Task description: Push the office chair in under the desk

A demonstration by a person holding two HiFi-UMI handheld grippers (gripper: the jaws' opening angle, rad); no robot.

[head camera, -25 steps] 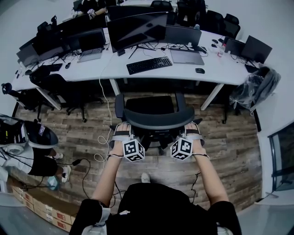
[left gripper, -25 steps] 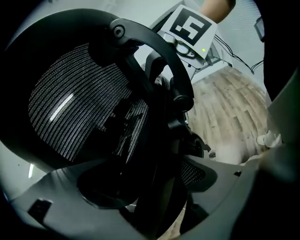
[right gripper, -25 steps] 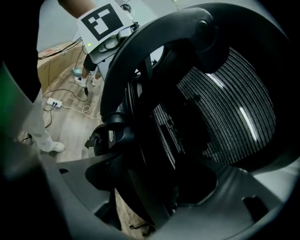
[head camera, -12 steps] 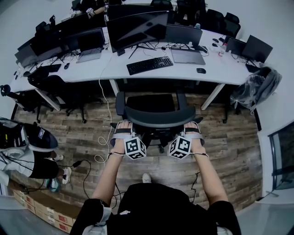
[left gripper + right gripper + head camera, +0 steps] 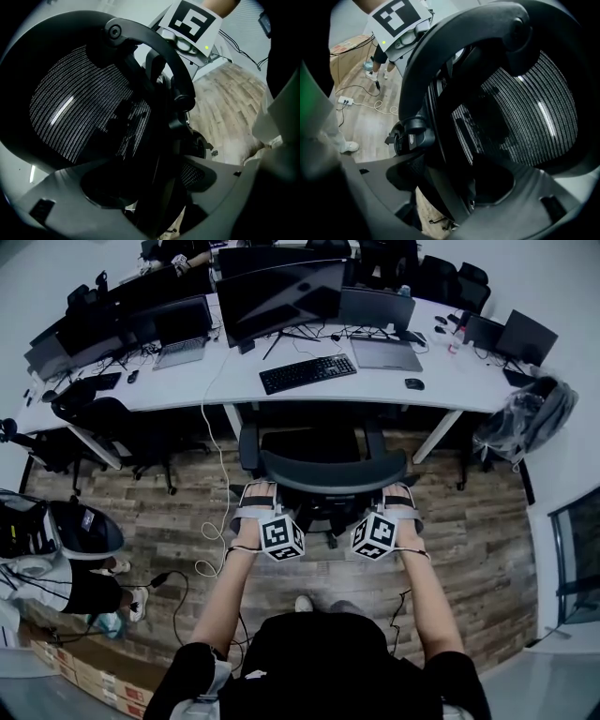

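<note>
The office chair (image 5: 328, 472) stands before the white table (image 5: 187, 385), its seat partly under the edge. The left gripper (image 5: 256, 491) and the right gripper (image 5: 398, 493) grip its backrest rim. The fingers of each seem clamped on it, but the close views are dark.

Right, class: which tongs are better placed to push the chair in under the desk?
Neither, I'd judge: left tongs and right tongs each clamp the office chair backrest rim at matching spots, square to the desk. Pushing with both looks best.
</note>
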